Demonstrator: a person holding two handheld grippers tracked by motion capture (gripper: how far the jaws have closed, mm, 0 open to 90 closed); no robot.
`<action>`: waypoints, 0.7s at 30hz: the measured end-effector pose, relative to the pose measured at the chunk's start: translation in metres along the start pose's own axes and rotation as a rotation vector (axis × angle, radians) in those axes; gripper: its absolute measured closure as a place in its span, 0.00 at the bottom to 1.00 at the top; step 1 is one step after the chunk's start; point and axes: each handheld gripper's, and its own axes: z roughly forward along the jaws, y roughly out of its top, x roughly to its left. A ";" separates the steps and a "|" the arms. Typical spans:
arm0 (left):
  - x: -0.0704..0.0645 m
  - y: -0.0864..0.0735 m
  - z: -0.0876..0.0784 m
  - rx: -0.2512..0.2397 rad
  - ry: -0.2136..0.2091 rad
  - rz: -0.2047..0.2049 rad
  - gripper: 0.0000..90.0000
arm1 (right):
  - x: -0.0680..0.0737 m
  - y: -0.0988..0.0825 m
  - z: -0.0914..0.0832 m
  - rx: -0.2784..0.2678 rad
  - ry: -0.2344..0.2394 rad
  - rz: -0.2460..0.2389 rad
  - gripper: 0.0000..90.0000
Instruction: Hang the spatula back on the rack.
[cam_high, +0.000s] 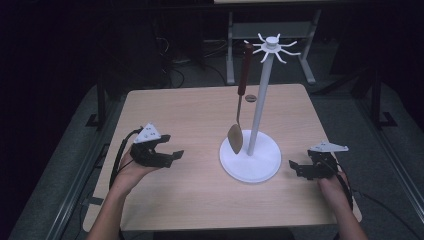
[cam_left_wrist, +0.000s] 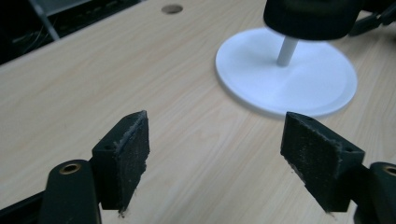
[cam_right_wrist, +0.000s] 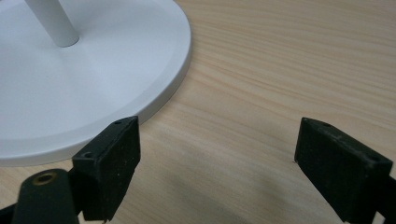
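The tabletop (cam_high: 190, 120) is showing a pale wood grain with fine darker streaks, and a small round brown spot (cam_high: 250, 98) is sitting in it beyond the jaws. Between the two pairs of jaws, the stand (cam_high: 250, 162) is showing plain white from round base to hooked top, while the spoon (cam_high: 236, 137) hanging from it is wearing a reddish-brown handle and a dull bronze bowl. The left gripper (cam_high: 169, 146) and right gripper (cam_high: 297, 168) are showing black jaws and pale grey plates on top.

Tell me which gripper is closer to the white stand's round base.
The right gripper: it sits just off the right rim of the base, open. The left gripper, also open, is farther off, with bare table between it and the base's left rim.
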 end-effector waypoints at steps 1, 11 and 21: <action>0.000 -0.004 0.000 0.007 0.005 0.003 0.25 | 0.000 0.000 0.000 -0.003 0.001 0.001 0.16; -0.002 -0.038 -0.004 0.019 0.044 -0.015 0.22 | 0.001 0.000 -0.001 -0.009 0.008 0.007 0.16; 0.000 -0.067 -0.010 0.039 0.076 -0.052 0.22 | 0.001 0.000 -0.001 -0.006 0.004 0.008 0.16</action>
